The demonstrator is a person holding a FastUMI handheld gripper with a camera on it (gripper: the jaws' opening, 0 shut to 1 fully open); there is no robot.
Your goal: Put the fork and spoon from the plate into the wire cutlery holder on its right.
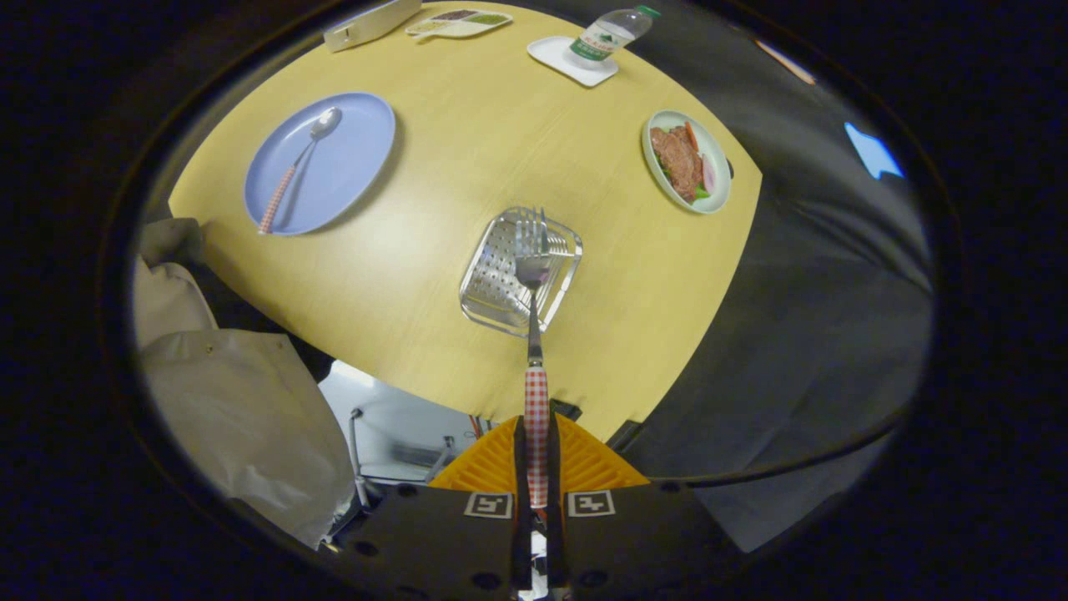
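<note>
The gripper [536, 455] had its two fingers pressed together on the checked handle of the fork [534, 334], pinching it from both sides. The fork ran straight ahead from between the fingers, its metal neck and tines reaching out over the wire cutlery holder [492, 288], which stood on the yellow table [467, 167] just beyond the fingers. The tines showed against the holder's far rim; whether they touched the wire could not be told. Well apart from the gripper, further along the table to the holder's left, lay the blue plate [350, 167], and on it the spoon [299, 165], its bowl pointing away and its checked handle angled back over the plate's near rim. Beyond the holder to the right sat a pale green plate of food [717, 167] near the table's edge. At the far side stood a water bottle [607, 33] on a small white tray [552, 55]. A person's pale sleeve [242, 417] showed beside the fingers, below the table's near edge.
</note>
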